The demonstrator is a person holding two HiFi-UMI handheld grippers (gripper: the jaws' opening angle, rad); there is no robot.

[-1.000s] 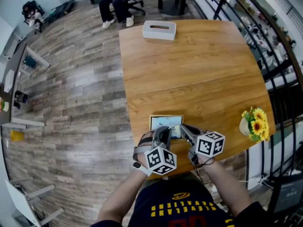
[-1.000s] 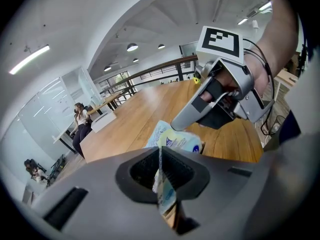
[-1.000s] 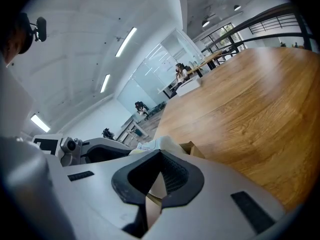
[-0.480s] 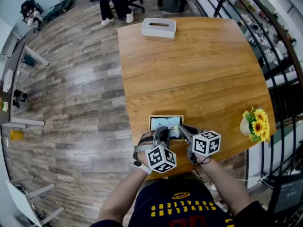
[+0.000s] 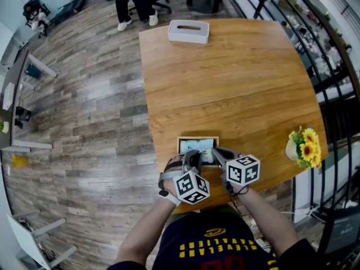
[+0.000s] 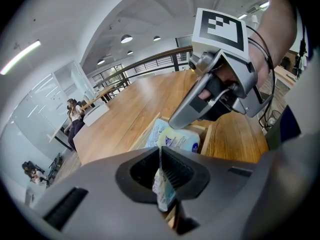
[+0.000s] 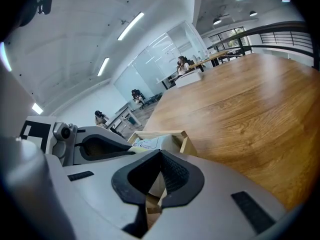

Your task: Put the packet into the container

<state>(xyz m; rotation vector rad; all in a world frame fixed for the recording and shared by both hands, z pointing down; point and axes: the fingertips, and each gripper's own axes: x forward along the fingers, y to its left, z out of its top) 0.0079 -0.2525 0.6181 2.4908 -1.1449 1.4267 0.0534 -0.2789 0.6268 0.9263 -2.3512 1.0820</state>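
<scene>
Bright, even indoor light comes from ceiling strips point(image 7: 131, 26) and round lamps point(image 6: 126, 38). The wooden table point(image 7: 250, 99) carries a soft sheen and only faint shadows. All views bulge strongly at the edges. Both gripper views darken to black corners, with a blurred foreground.

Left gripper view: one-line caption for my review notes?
Left gripper pinches the packet by its edge at the wooden container, right gripper close by.

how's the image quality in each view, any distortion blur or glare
Head view: strong fisheye, the table edges bow, light is even. Left gripper view: dark round vignette, the close packet edge looks soft. Right gripper view: same vignette, mild sheen on the table, near jaws slightly soft.
</scene>
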